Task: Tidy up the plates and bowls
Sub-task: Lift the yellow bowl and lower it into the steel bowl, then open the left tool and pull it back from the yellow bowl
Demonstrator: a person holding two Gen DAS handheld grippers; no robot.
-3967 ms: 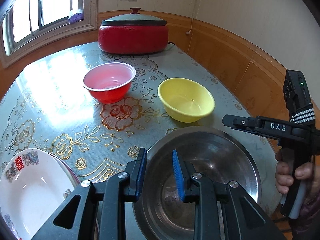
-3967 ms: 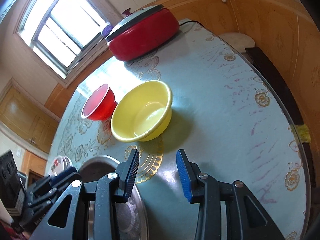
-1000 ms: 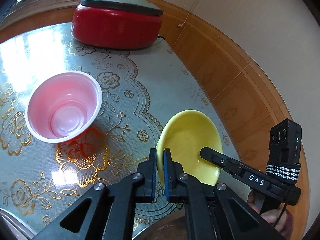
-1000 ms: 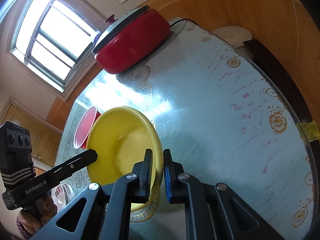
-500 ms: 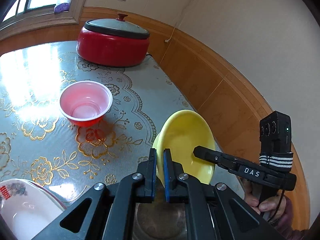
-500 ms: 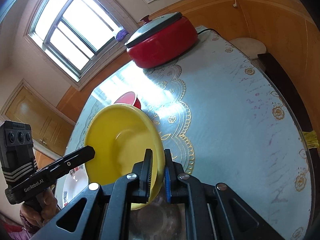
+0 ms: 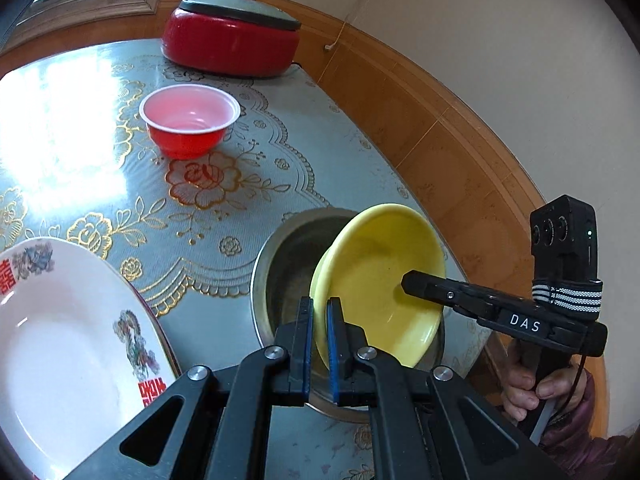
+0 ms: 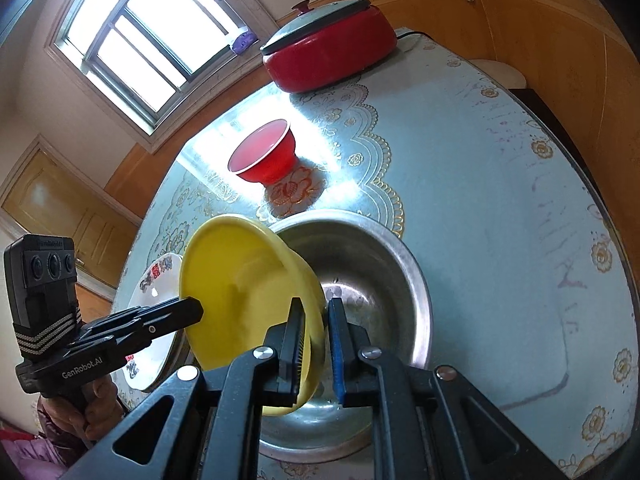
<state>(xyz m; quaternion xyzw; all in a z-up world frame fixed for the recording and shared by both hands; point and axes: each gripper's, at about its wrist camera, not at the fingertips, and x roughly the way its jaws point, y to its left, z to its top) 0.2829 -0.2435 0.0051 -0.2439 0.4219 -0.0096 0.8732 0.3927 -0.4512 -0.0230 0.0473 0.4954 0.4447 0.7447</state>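
Left tongs and right tongs each pinch opposite rims of the tilted yellow plastic bowl, held directly above the larger round steel basin on the worktop; judged next move: straight down, levelling.

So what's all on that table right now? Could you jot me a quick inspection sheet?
Surface: table under a pale blue floral cover.
Job's things: yellow bowl tilted over the steel basin; red bowl upright, apart; white plate at the near edge.
Clutter: red lidded cooker at the far end.
Grippers: left gripper and right gripper both clamp the yellow bowl's rim.
Cables: a cord behind the cooker.
Surroundings: window, wood-panelled walls.
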